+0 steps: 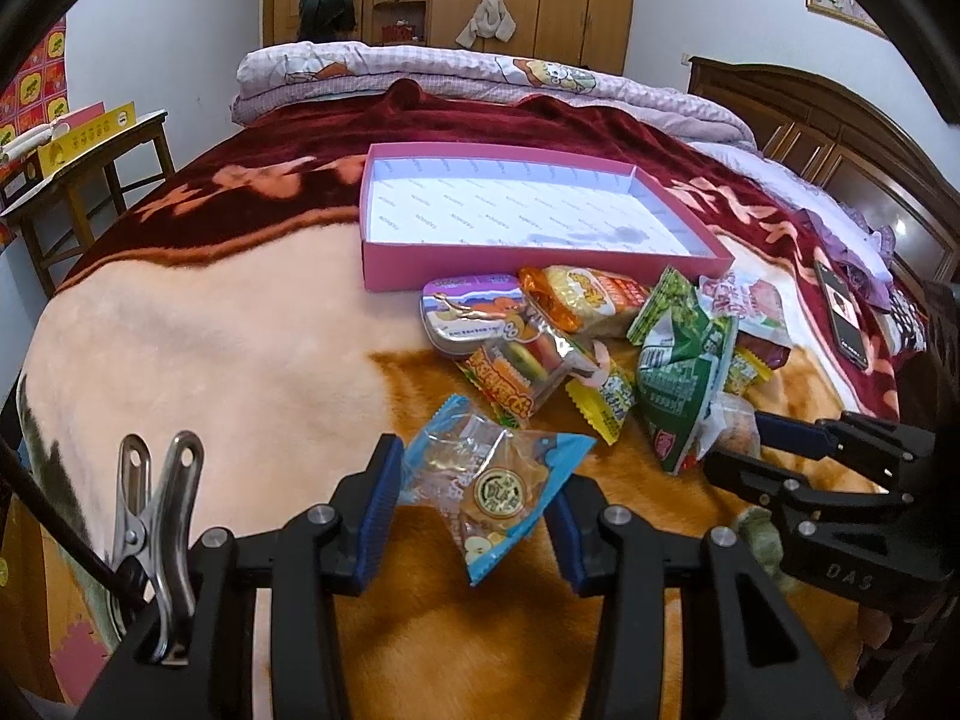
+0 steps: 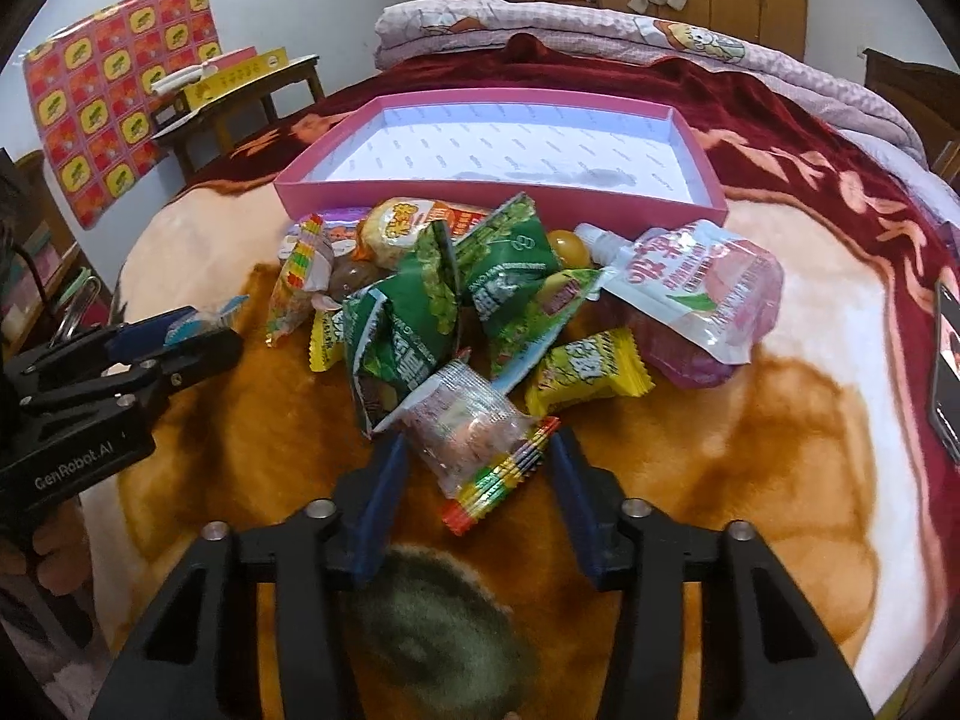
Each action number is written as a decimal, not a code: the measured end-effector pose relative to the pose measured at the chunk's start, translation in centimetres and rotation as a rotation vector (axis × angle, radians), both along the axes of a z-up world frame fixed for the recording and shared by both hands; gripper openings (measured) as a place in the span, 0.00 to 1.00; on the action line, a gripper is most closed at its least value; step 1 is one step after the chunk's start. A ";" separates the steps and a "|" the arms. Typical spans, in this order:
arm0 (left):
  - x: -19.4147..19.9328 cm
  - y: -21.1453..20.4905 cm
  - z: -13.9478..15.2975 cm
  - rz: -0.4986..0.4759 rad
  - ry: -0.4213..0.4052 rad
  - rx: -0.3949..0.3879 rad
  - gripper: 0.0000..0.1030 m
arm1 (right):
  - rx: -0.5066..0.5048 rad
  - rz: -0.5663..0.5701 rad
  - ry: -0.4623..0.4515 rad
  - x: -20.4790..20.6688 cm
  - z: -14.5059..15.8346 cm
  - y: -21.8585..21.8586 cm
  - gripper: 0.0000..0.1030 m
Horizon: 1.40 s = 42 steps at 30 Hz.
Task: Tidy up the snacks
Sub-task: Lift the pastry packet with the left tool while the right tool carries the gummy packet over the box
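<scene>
Snacks [image 2: 480, 300] lie heaped on the bed's blanket [image 1: 210, 330], just in front of a shallow pink box [image 1: 522, 210] whose white-lined floor holds nothing. In the right wrist view the heap sits at 12 o'clock from the right gripper [image 2: 477, 450], with green packets [image 2: 414, 312] in the middle, a pink spouted pouch [image 2: 696, 294] at 2 o'clock and a yellow wrapper [image 2: 588, 372] beside it. Both grippers tilt down toward the blanket. The left gripper [image 1: 480, 480] has its fingers [image 1: 381, 480] clamped on a blue-edged clear packet [image 1: 492, 480], at 7 o'clock from the heap. The right gripper's fingers [image 2: 384, 480] flank a clear packet with rainbow-striped edge [image 2: 480, 450]; whether they press it I cannot tell.
</scene>
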<state>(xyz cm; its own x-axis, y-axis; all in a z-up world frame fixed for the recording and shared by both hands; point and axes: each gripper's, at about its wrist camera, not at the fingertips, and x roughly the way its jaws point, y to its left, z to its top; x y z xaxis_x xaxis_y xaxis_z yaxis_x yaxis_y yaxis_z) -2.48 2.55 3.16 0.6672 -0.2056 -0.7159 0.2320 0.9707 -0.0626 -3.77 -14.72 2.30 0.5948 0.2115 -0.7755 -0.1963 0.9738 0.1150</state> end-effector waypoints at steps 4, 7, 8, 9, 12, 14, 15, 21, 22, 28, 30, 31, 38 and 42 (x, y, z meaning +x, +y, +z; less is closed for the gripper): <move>-0.2 0.0 0.3 -0.001 -0.005 -0.007 0.46 | 0.027 0.014 -0.009 -0.6 0.5 -0.3 0.38; -0.4 -0.1 0.6 -0.006 -0.010 -0.007 0.46 | 0.042 0.028 -0.011 -1.2 0.9 -0.2 0.34; -0.5 -0.1 0.6 -0.006 -0.012 -0.006 0.46 | 0.048 0.032 -0.011 -1.4 1.0 -0.3 0.33; -0.5 -0.1 0.7 -0.007 -0.014 -0.005 0.46 | 0.053 0.033 -0.012 -1.5 1.2 -0.3 0.33; -0.7 -0.1 1.0 -0.009 -0.021 -0.007 0.46 | 0.059 0.030 -0.026 -1.9 1.7 -0.4 0.33; -0.8 -0.1 1.2 -0.009 -0.025 -0.007 0.46 | 0.065 0.031 -0.034 -2.1 2.1 -0.5 0.33; -0.7 -0.1 1.4 -0.008 -0.027 -0.007 0.46 | 0.067 0.033 -0.039 -2.2 2.3 -0.5 0.33; -0.7 -0.6 2.4 -0.022 -0.046 -0.001 0.46 | 0.074 0.047 -0.077 -2.6 3.8 -0.6 0.33; -0.7 -0.7 2.6 -0.026 -0.050 0.000 0.46 | 0.073 0.047 -0.084 -2.6 4.1 -0.6 0.33; 0.3 -1.2 3.7 -0.043 -0.061 -0.004 0.46 | 0.075 0.051 -0.101 -2.0 5.1 -0.7 0.33; 0.9 -1.3 4.0 -0.046 -0.058 -0.007 0.46 | 0.075 0.053 -0.103 -1.6 5.3 -0.8 0.33; 1.1 -1.4 4.0 -0.047 -0.056 -0.009 0.46 | 0.075 0.054 -0.103 -1.4 5.4 -0.9 0.33; 2.9 -1.7 4.5 -0.049 -0.052 -0.012 0.46 | 0.081 0.058 -0.110 0.4 6.1 -1.1 0.33; 4.3 -2.3 5.0 -0.057 -0.059 -0.005 0.46 | 0.084 0.060 -0.112 1.7 6.5 -1.2 0.33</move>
